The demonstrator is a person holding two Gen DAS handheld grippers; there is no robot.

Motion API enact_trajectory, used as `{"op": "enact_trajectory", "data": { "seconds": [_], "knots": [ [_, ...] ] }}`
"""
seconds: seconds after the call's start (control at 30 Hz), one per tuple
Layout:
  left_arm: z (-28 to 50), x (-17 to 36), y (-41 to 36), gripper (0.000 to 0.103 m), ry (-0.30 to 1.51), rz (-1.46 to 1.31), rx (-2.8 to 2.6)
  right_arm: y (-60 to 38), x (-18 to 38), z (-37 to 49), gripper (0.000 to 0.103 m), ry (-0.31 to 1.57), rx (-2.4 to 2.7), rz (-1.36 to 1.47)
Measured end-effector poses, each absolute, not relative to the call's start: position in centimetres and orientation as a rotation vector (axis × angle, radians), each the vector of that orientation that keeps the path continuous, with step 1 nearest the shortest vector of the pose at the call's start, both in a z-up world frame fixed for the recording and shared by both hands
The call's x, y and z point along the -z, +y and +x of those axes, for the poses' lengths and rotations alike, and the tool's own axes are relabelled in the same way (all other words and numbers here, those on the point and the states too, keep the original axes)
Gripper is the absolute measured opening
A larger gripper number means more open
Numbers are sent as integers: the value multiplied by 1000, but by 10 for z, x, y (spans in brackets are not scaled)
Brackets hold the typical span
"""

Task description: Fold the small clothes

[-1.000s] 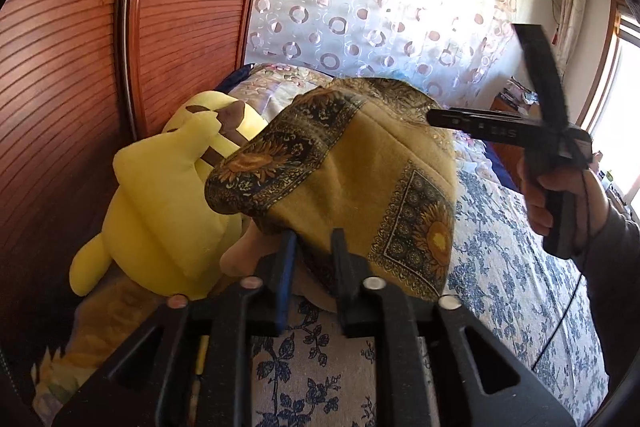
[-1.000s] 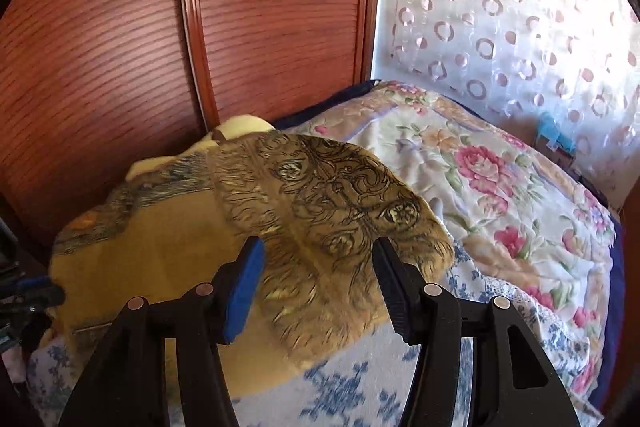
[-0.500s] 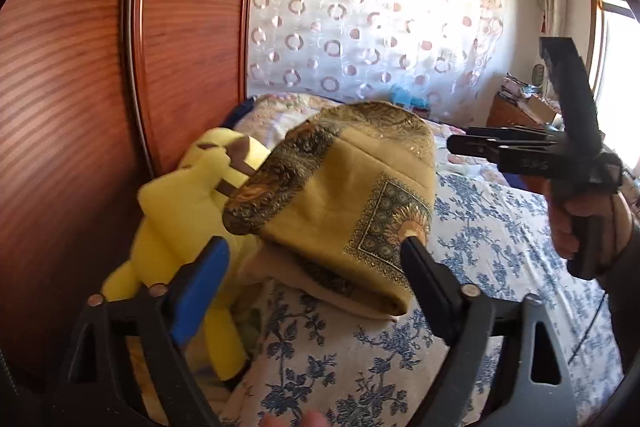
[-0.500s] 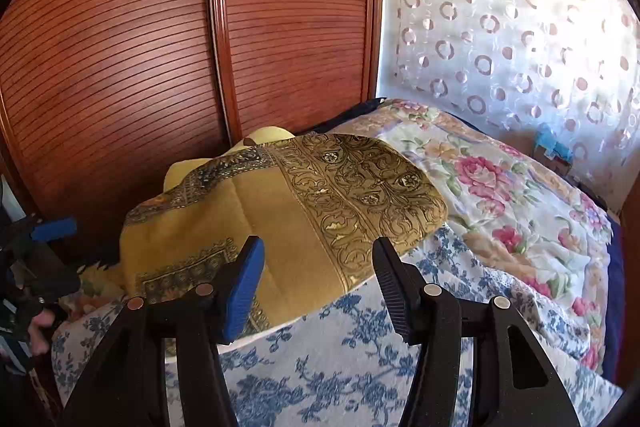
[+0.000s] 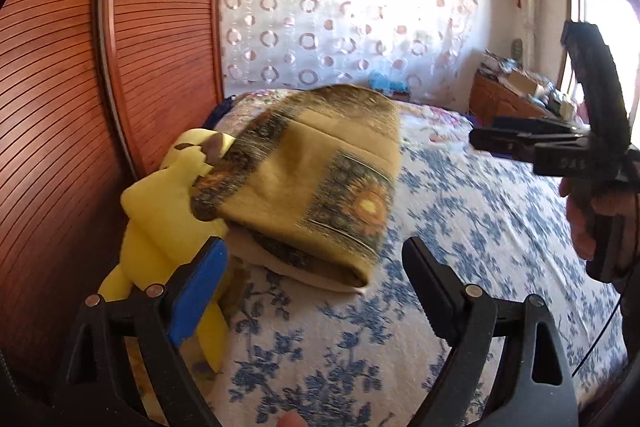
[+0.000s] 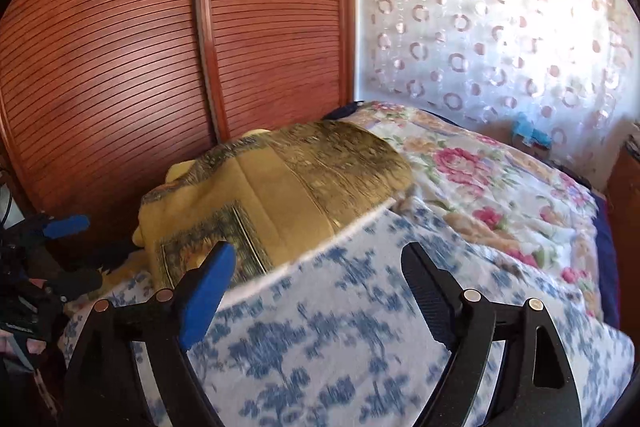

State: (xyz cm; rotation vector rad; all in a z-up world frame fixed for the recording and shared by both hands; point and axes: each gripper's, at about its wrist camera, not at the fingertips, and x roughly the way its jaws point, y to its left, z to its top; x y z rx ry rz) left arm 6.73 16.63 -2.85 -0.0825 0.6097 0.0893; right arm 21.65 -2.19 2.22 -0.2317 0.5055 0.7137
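Observation:
A folded mustard-yellow garment with dark patterned borders (image 5: 316, 183) lies on the bed against a yellow plush toy (image 5: 160, 211). It also shows in the right wrist view (image 6: 280, 195). My left gripper (image 5: 316, 267) is open and empty, a short way in front of the garment's near edge. My right gripper (image 6: 316, 267) is open and empty, above the blue-flowered bedsheet (image 6: 340, 327) in front of the garment. The right gripper also shows at the right of the left wrist view (image 5: 568, 143), held by a hand.
A reddish slatted wardrobe (image 5: 80, 107) stands close on the left. A patterned curtain (image 5: 340, 19) hangs behind the bed. A flowered quilt (image 6: 500, 187) covers the bed's far part. A wooden bedside cabinet with clutter (image 5: 516, 99) stands at the far right.
My left gripper has let go of the garment, opened and drawn back. My right gripper has also drawn back. The folded garment now lies on the bed by the plush toy.

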Motion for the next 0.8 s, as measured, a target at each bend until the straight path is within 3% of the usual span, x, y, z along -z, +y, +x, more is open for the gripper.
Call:
{"op": "enact_trajectory", "data": {
  "seconds": [0.8],
  "knots": [
    [84, -6, 28, 90, 597, -43, 167, -192, -30, 56, 86, 445, -312, -40]
  ]
}}
